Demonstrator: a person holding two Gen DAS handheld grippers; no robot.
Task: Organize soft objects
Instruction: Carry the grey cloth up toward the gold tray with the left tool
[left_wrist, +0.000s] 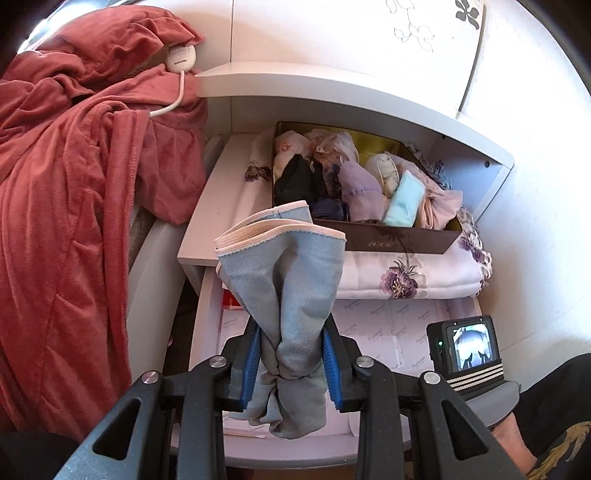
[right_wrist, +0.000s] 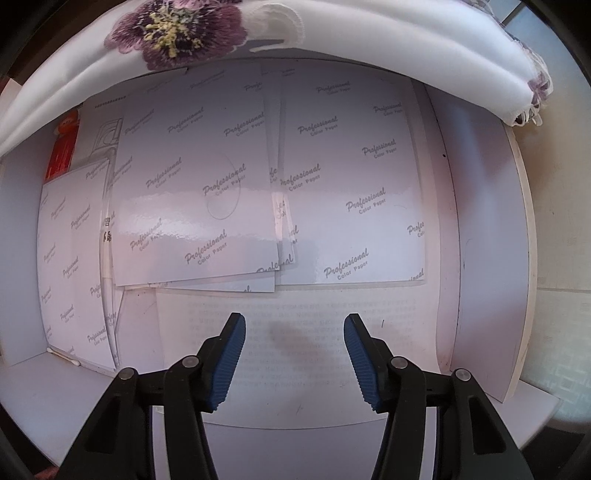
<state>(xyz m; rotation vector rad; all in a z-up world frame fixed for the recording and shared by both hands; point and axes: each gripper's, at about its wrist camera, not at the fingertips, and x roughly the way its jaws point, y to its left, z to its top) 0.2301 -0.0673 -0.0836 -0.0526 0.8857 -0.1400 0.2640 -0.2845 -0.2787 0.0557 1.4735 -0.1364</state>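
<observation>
My left gripper (left_wrist: 291, 363) is shut on a bundled grey-blue sock with pink cuffs (left_wrist: 291, 280), held in front of an open white nightstand. On the shelf beyond it, a brown box (left_wrist: 402, 240) holds several rolled soft items in lilac, black, cream and mint. The box sits on a folded white cloth with purple flowers (left_wrist: 402, 277), also at the top of the right wrist view (right_wrist: 173, 33). My right gripper (right_wrist: 294, 363) is open and empty, low over the open drawer.
The drawer floor is covered with glossy "Professional Color Paper" sheets (right_wrist: 347, 192) and a printed page; a red packet (right_wrist: 62, 155) lies at its left. A red blanket (left_wrist: 66, 184) with a white corded controller (left_wrist: 180, 58) lies to the left. The other gripper's camera screen (left_wrist: 469, 347) shows at right.
</observation>
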